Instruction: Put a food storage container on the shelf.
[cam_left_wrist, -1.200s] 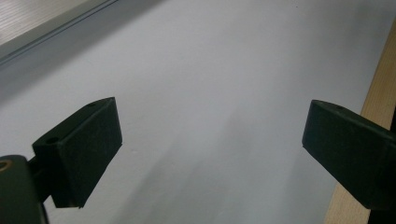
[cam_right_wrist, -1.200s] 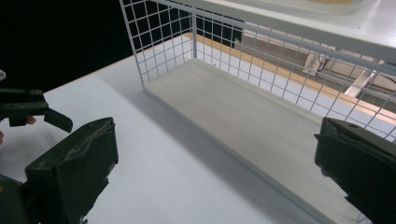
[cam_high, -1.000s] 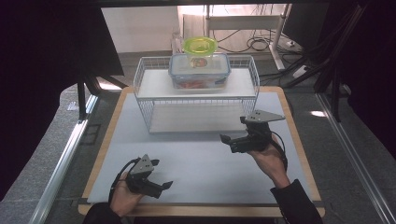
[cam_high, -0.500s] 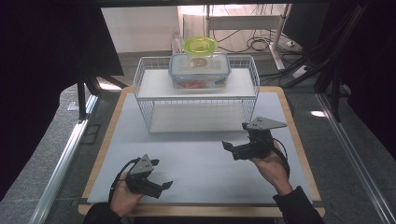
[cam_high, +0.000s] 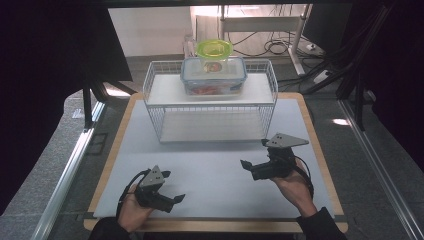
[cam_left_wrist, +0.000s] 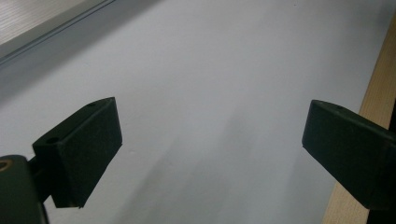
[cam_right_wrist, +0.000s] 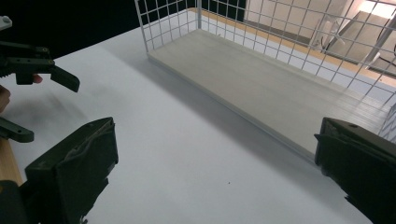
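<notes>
No brand, label or writing can be read on anything here. The left tongs (cam_high: 167, 192) sit at about 7 o'clock on the desk (cam_high: 210, 170), low near its front edge, jaws spread wide and holding nothing; in the left gripper view the white mat (cam_left_wrist: 210, 93) lies bare between them. The right tongs (cam_high: 250, 162) are at about 4 o'clock, jaws also wide apart and empty, pointing toward 10 o'clock. A wire rack (cam_high: 210, 107) stands at 12 o'clock, well apart from both tongs. On its top shelf sits a clear box (cam_high: 214, 77) with a blue-rimmed lid, and a green bowl (cam_high: 214, 49) rests on that lid. In the right gripper view the rack's lower board (cam_right_wrist: 271, 88) lies ahead, at about 1 o'clock.
</notes>
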